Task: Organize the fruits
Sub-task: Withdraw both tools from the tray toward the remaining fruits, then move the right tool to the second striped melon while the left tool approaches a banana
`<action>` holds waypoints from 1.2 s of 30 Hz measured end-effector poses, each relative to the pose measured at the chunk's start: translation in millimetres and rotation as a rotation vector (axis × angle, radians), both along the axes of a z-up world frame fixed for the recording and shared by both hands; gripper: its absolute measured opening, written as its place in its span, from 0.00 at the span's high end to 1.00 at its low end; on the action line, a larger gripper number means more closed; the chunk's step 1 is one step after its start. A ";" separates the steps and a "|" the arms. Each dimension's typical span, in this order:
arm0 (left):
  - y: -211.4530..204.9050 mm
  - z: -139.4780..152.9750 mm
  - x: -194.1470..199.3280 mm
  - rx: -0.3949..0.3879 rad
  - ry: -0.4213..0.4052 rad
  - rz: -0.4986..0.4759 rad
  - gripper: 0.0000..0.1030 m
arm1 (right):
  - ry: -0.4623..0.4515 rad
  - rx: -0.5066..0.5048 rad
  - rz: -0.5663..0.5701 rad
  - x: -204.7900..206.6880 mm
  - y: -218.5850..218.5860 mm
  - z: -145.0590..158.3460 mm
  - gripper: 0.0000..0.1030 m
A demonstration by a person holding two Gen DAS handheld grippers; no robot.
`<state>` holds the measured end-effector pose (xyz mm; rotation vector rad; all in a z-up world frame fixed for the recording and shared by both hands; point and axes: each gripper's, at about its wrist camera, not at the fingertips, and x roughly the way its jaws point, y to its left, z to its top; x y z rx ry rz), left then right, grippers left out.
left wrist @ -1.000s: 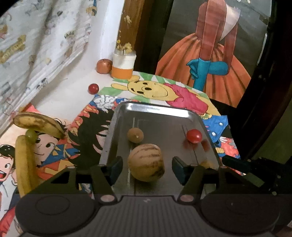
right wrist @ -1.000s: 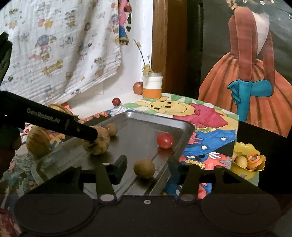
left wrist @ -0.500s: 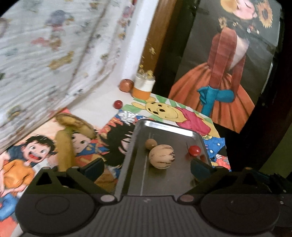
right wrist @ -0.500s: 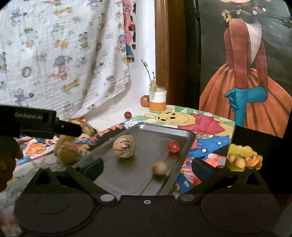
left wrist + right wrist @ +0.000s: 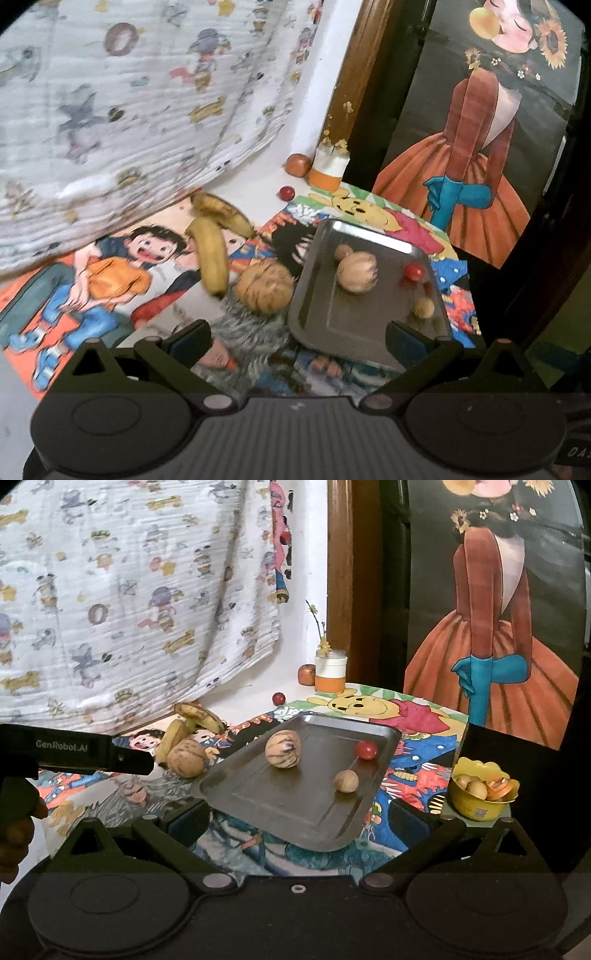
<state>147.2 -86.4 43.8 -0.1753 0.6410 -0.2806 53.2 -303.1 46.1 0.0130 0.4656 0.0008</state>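
Observation:
A metal tray (image 5: 332, 325) (image 5: 258, 794) lies on the cartoon cloth. It holds a striped round melon (image 5: 357, 272) (image 5: 283, 748), a red tomato (image 5: 413, 272) (image 5: 366, 750) and a small brown fruit (image 5: 423, 308) (image 5: 346, 781); another small brown fruit (image 5: 343, 252) sits behind the melon. A second striped melon (image 5: 264, 288) (image 5: 185, 762) and two bananas (image 5: 211, 254) (image 5: 184, 723) lie left of the tray. My left gripper (image 5: 297, 341) is open and empty above the tray's near edge. My right gripper (image 5: 299, 821) is open and empty before the tray.
A small red fruit (image 5: 286, 192) (image 5: 279, 698), an apple (image 5: 298, 165) (image 5: 307, 674) and an orange-and-white jar (image 5: 330, 168) (image 5: 330, 674) stand at the back. A yellow bowl (image 5: 480, 805) of scraps sits right of the tray. A printed cloth (image 5: 129, 590) hangs on the left.
Both grippers have pulled back and up from the tray and opened wide. The striped melon now rests free in the tray. The right gripper's small brown fruit lies free too.

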 end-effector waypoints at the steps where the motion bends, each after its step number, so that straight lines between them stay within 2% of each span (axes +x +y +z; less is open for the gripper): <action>1: 2.0 -0.2 -4.2 0.005 0.001 0.001 0.00 | -0.001 -0.004 0.002 -3.2 2.5 1.2 0.01; 11: 23.3 -4.7 -32.6 0.070 0.011 0.017 0.00 | 0.011 -0.011 0.028 -28.6 25.0 3.6 0.01; 16: 41.1 -11.6 -38.2 0.099 0.030 0.036 0.00 | 0.046 0.010 0.087 -36.6 47.7 -3.9 0.00; 26: 89.5 -25.3 -25.1 0.162 0.075 0.093 0.00 | 0.110 -0.013 0.228 -19.1 93.0 -15.1 0.00; 29: 98.2 -27.1 -16.0 0.177 0.084 0.100 0.00 | 0.128 -0.025 0.224 -8.4 96.9 -17.8 0.00; 36: 106.3 -19.7 -3.7 0.228 0.067 0.102 0.00 | 0.139 0.016 0.194 1.3 102.1 -14.0 0.00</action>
